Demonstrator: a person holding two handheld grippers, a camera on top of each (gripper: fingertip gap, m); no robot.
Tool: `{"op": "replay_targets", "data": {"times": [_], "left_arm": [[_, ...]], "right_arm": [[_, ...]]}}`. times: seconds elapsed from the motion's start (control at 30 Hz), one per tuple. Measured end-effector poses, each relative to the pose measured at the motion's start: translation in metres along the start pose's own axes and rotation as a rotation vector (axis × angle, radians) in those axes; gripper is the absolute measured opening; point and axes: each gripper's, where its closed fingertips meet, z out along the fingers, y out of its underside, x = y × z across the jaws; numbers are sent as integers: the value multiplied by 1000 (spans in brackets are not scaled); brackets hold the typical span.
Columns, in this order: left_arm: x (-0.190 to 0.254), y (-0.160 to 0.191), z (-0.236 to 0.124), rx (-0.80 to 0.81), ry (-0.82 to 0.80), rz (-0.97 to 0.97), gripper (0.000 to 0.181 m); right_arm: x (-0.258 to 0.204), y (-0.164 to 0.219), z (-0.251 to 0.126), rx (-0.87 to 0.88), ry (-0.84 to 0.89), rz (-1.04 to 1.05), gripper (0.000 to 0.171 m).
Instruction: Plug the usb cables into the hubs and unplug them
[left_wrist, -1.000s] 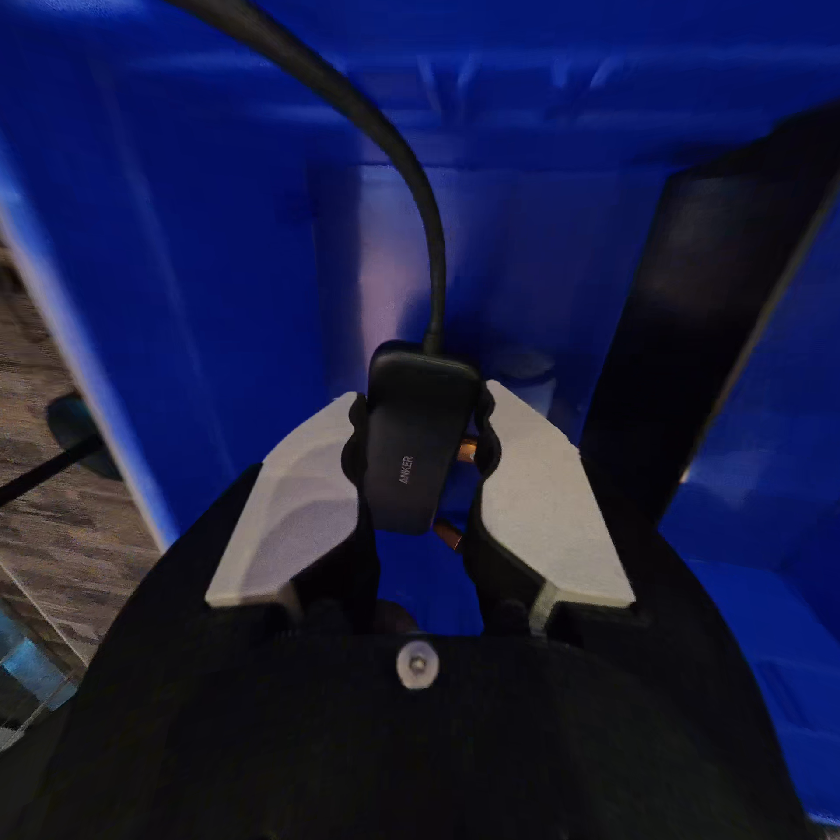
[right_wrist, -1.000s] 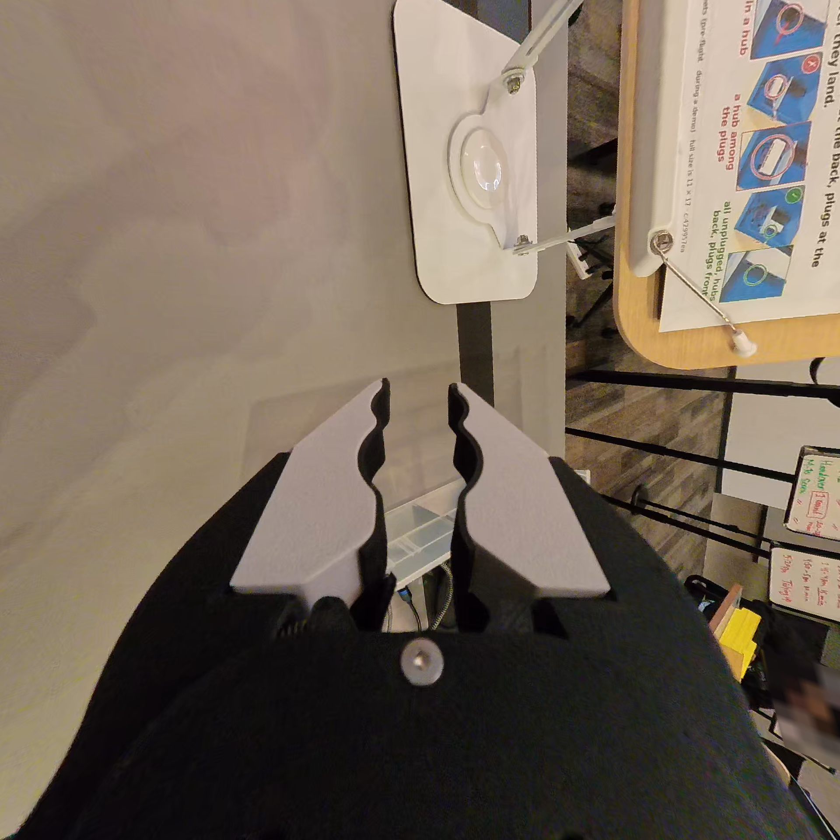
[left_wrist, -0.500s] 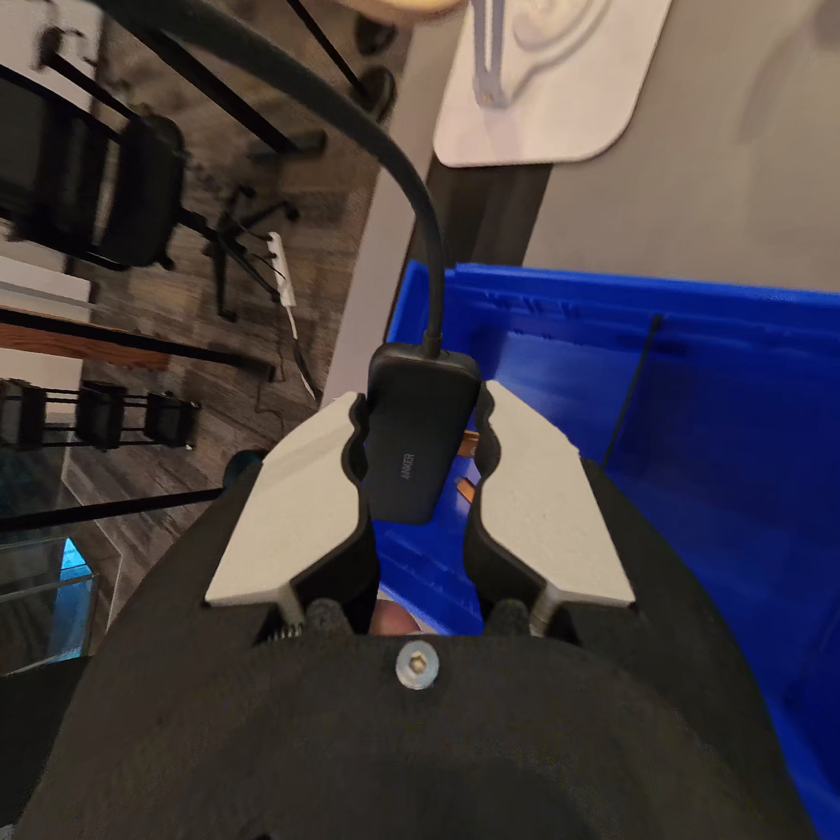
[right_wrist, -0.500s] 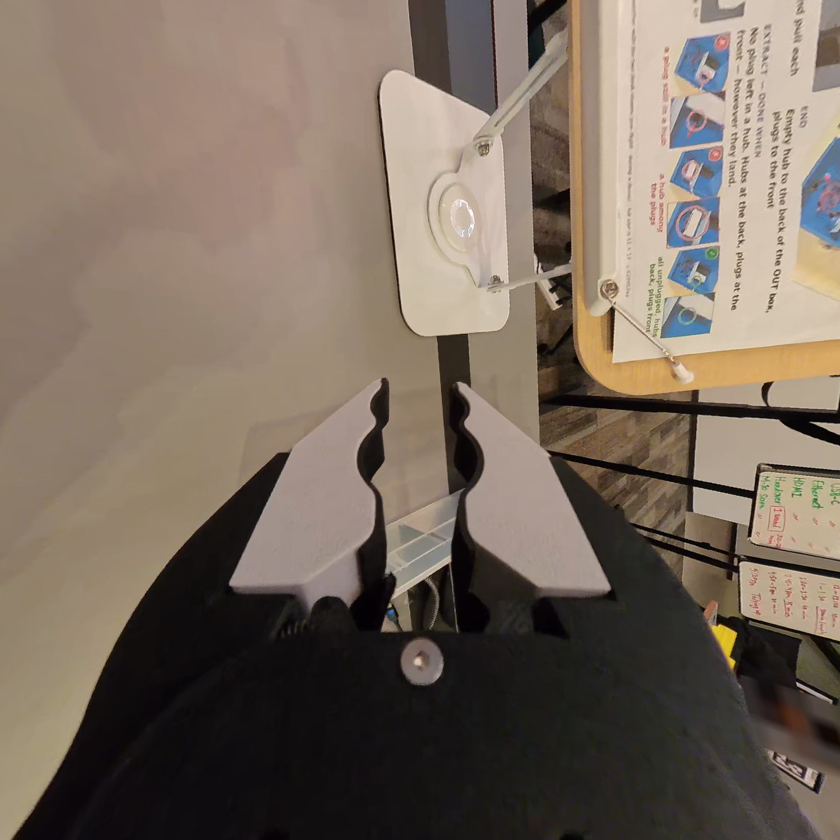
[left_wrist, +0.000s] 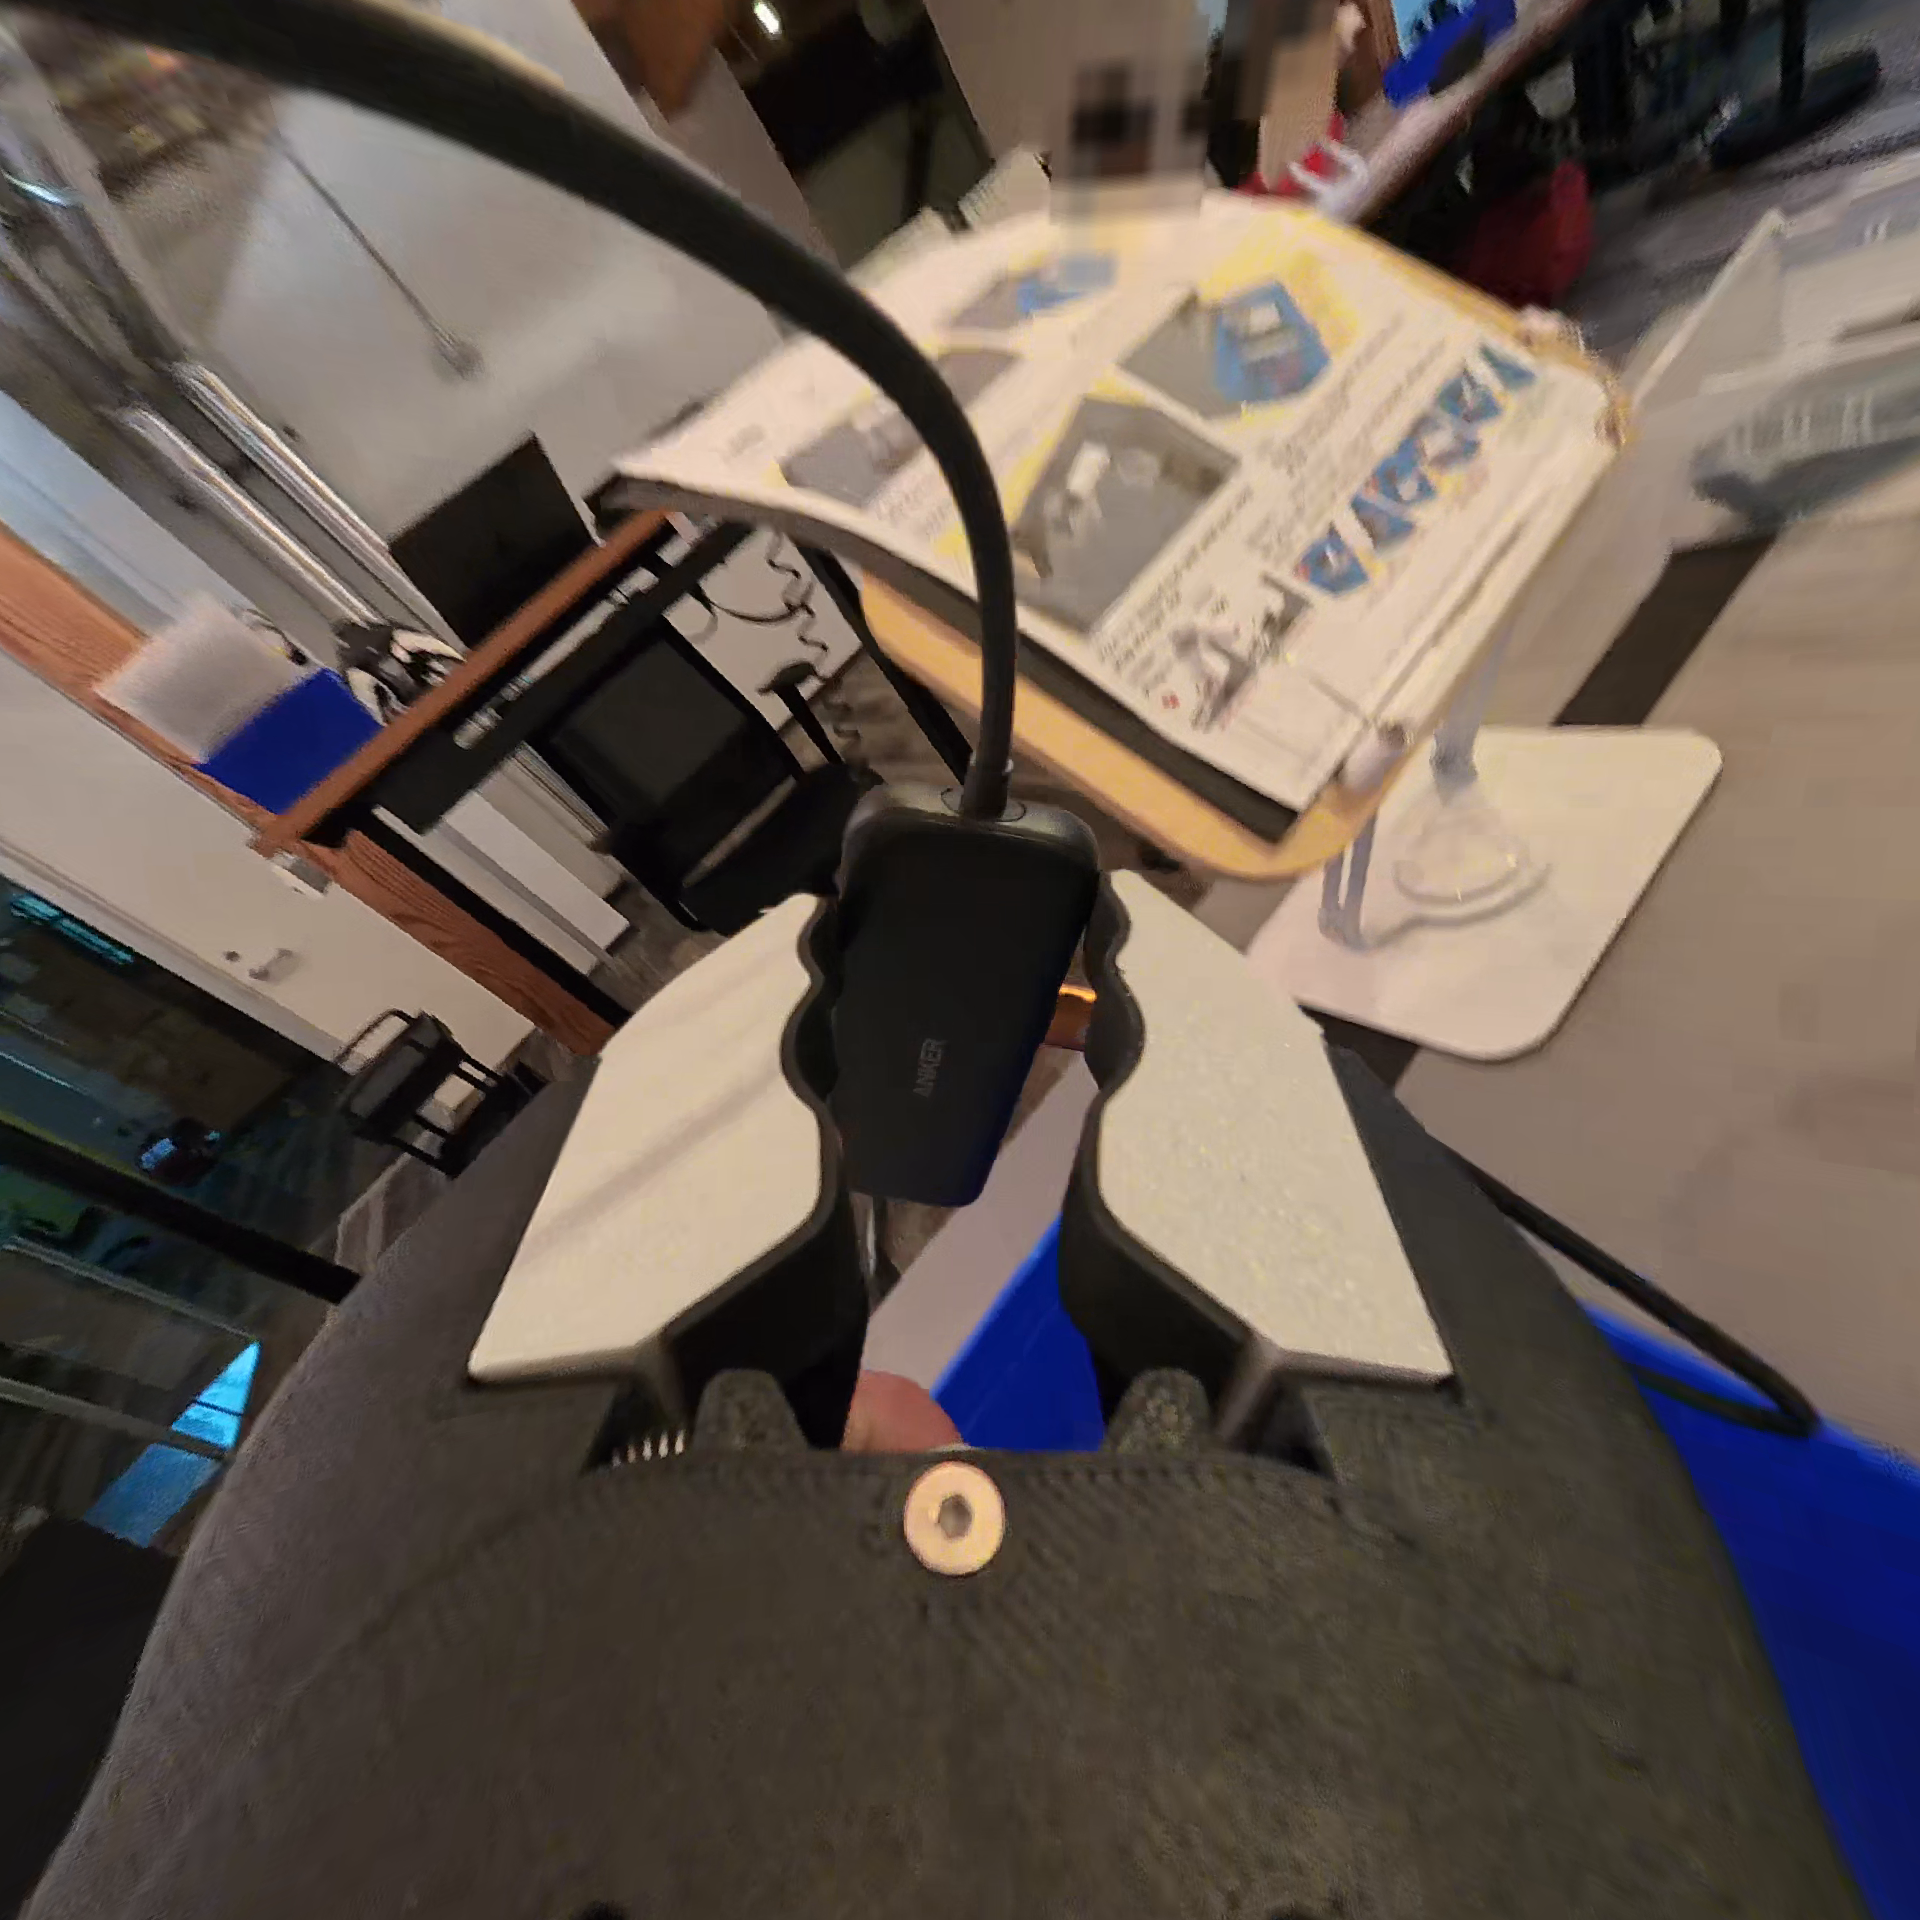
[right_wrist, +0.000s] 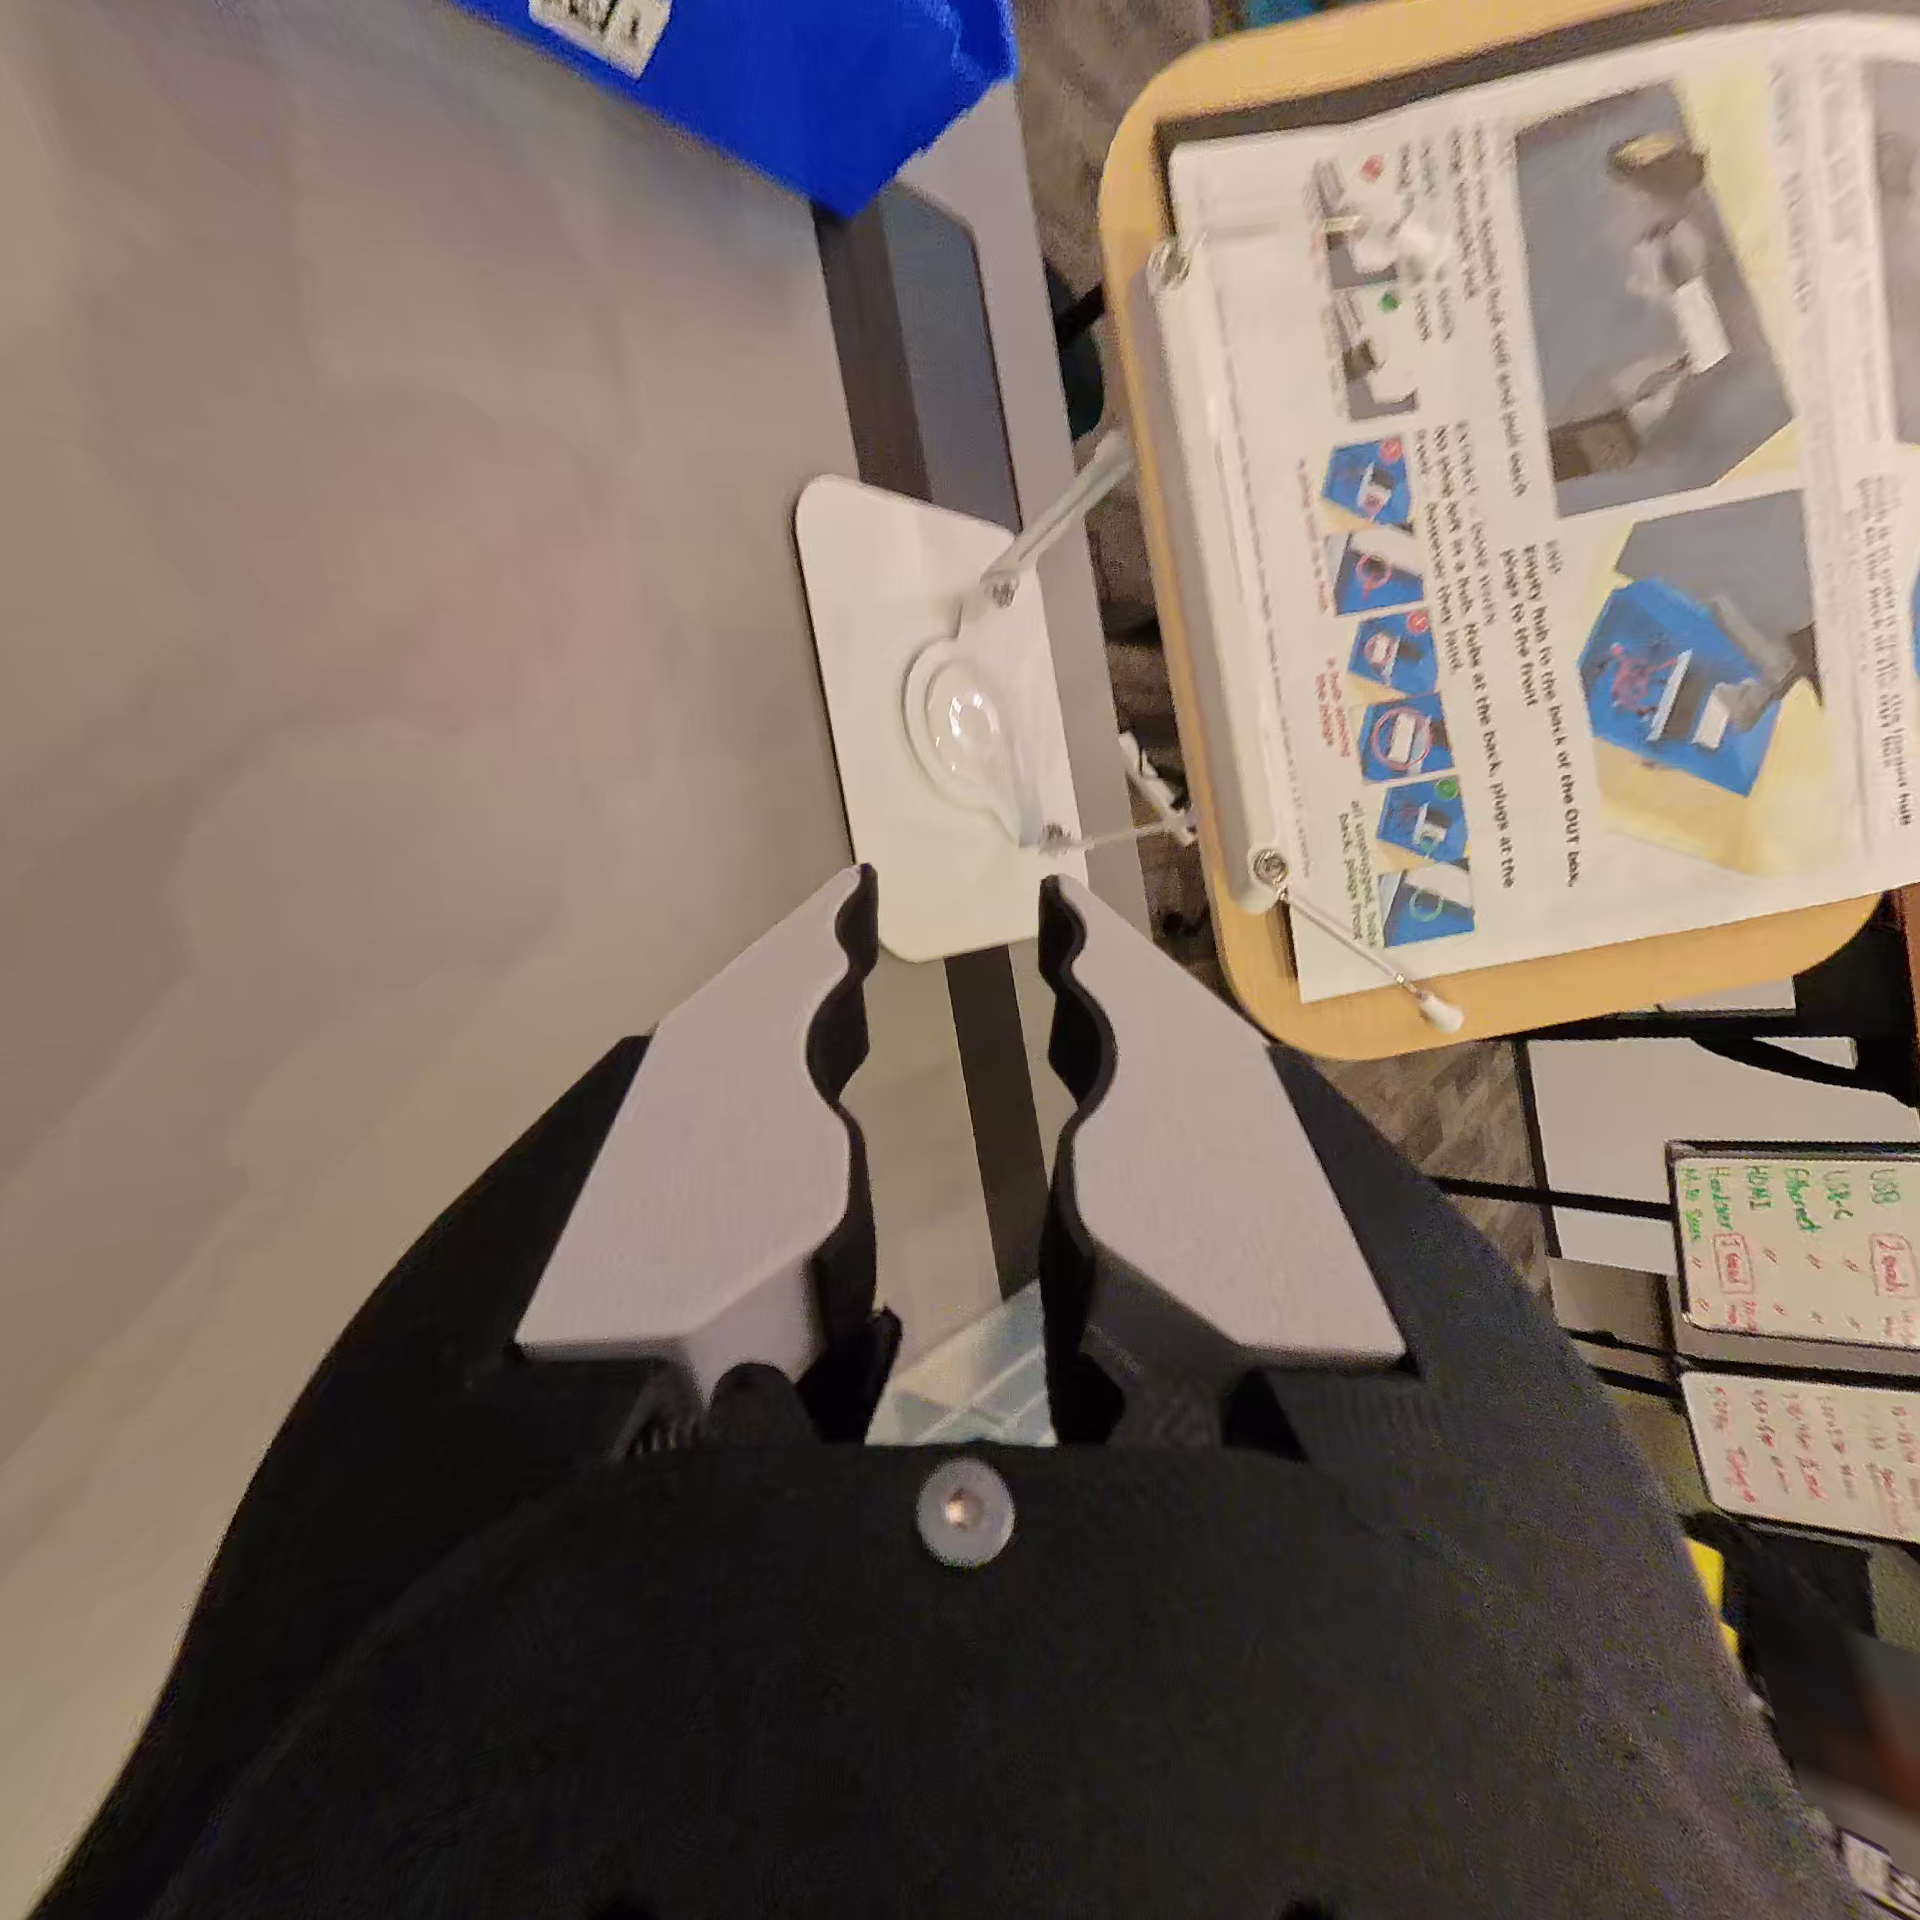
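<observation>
My left gripper (left_wrist: 961, 925) is shut on a dark grey USB hub (left_wrist: 951, 1013) and holds it in the air, tilted up above a blue bin (left_wrist: 1787, 1538). The hub's thick black cable (left_wrist: 935, 416) arcs up and off to the upper left. A thin black cable (left_wrist: 1683, 1351) lies over the bin's rim. My right gripper (right_wrist: 956, 894) is open and empty over the grey table (right_wrist: 364, 623), its tips near a white stand base (right_wrist: 935, 717). No USB plug shows in either view.
A wooden board with an instruction sheet (right_wrist: 1507, 540) stands on the white base beyond the table edge; it also shows in the left wrist view (left_wrist: 1247, 488). A blue bin corner (right_wrist: 790, 83) sits at the table's far side. Whiteboards (right_wrist: 1797, 1257) and furniture stand farther off. The tips of one gripper are about 40 cm away from the tips of the other.
My left gripper has lifted the hub out of the blue bin and tilted up toward the room. My right gripper has shifted over the table, still open, and the blue bin corner has come into view.
</observation>
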Motion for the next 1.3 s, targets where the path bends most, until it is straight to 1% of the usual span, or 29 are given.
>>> {"op": "replay_targets", "data": {"times": [0.13, 0.3, 0.43, 0.57, 0.6, 0.67, 0.73, 0.87, 0.93, 1.0, 1.13, 1.2, 1.3], "left_arm": [[9, -41, 0, 66, -63, 42, 45], [40, -90, 6, 151, -88, 105, 45], [67, -135, 9, 243, -95, 162, 46], [105, -178, 11, 340, -80, 208, 45], [115, -188, 12, 364, -82, 220, 45], [137, -205, 14, 413, -83, 233, 46], [158, -219, 17, 458, -101, 248, 46], [198, -239, 23, 540, -122, 249, 46], [214, -243, 25, 574, -131, 246, 45], [223, -244, 27, 588, -151, 251, 45], [238, -241, 32, 615, -157, 237, 46], [243, -240, 33, 631, -162, 226, 46], [244, -240, 30, 656, -175, 210, 45]], "right_arm": [[0, -30, -1, 133, -1, 75, 31], [-9, -72, -3, 339, -69, 210, 34], [-7, -106, -14, 563, -157, 411, 33], [1, -131, -32, 793, -270, 640, 37], [5, -136, -38, 862, -294, 701, 39], [18, -140, -50, 983, -316, 832, 37], [22, -143, -56, 1047, -361, 906, 36], [28, -145, -67, 1138, -369, 966, 35], [32, -145, -75, 1198, -392, 990, 34], [32, -145, -78, 1213, -413, 1004, 35], [32, -147, -83, 1267, -444, 1020, 22], [29, -148, -81, 1267, -455, 1022, 15], [28, -149, -83, 1288, -443, 1008, 10]]}}
